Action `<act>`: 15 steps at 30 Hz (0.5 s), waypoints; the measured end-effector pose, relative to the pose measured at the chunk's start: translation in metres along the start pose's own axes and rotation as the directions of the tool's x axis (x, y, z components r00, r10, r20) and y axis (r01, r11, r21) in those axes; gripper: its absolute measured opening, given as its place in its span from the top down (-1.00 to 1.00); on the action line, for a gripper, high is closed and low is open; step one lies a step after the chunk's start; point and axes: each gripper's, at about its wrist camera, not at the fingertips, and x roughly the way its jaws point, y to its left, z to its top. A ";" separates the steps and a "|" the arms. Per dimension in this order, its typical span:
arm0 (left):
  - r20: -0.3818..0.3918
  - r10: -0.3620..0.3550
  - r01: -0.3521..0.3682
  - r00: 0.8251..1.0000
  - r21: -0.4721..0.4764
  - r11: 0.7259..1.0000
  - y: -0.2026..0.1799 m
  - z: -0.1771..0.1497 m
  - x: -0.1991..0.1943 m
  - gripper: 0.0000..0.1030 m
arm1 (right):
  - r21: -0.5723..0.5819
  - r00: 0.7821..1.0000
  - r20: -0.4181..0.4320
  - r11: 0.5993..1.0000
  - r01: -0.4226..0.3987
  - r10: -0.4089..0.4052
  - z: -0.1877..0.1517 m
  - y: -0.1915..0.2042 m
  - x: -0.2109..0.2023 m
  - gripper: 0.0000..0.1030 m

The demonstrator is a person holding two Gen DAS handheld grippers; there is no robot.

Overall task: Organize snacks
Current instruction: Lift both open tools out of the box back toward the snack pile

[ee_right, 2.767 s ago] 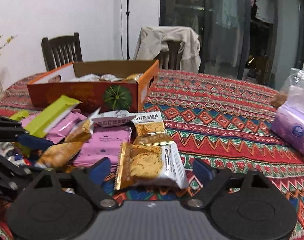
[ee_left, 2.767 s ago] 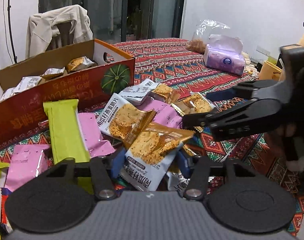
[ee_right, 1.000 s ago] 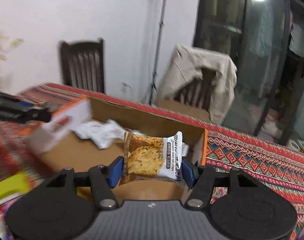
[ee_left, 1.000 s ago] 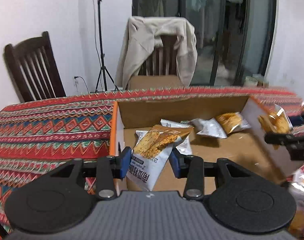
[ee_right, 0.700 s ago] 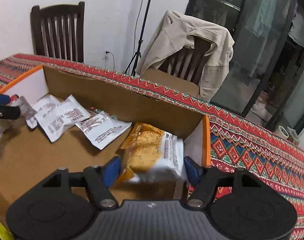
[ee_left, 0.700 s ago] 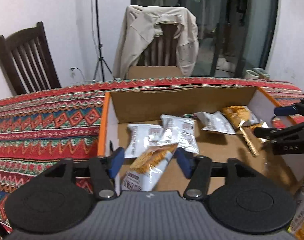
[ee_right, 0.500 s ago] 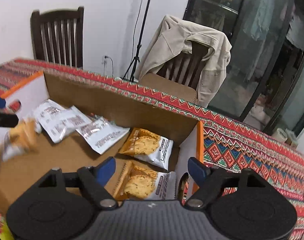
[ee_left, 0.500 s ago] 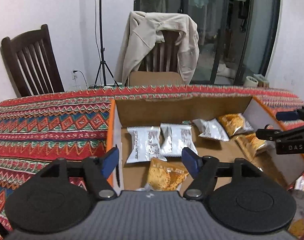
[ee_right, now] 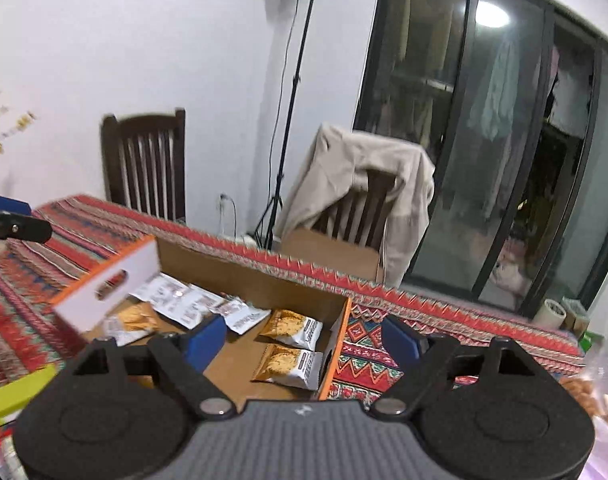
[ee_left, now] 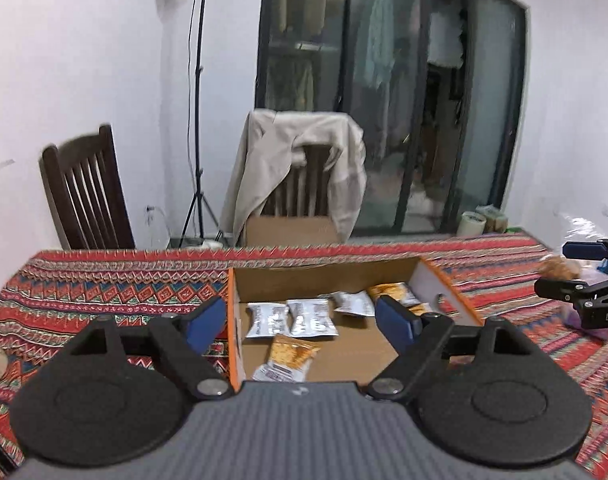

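An open cardboard box [ee_left: 324, 278] with orange edges sits on the patterned tablecloth and holds several snack packets. An orange cracker packet [ee_left: 289, 354] lies at its near left, silver packets [ee_left: 289, 316] behind it. In the right wrist view the box [ee_right: 103, 294] shows two orange packets [ee_right: 289, 364] at its right end. My left gripper [ee_left: 301, 320] is open and empty above the box's near side. My right gripper [ee_right: 304, 340] is open and empty above the box's right end; it also shows in the left wrist view [ee_left: 584, 300].
A dark wooden chair [ee_left: 85, 196] and a chair draped with a beige jacket [ee_left: 299, 168] stand behind the table. A light stand [ee_left: 195, 104] is by the wall. A green snack bar [ee_right: 15, 394] lies at lower left. A clear bag of snacks [ee_left: 564, 268] sits far right.
Both grippers opened and dropped their cracker packets into the box, then lifted and pulled back. The packets now lie on the box floor.
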 end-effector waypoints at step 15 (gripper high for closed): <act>0.190 -0.041 0.040 0.981 0.010 0.999 -0.084 -0.135 -0.189 -1.00 | 0.012 0.982 0.181 0.998 -0.061 0.058 -0.113 0.041 -0.216 -0.84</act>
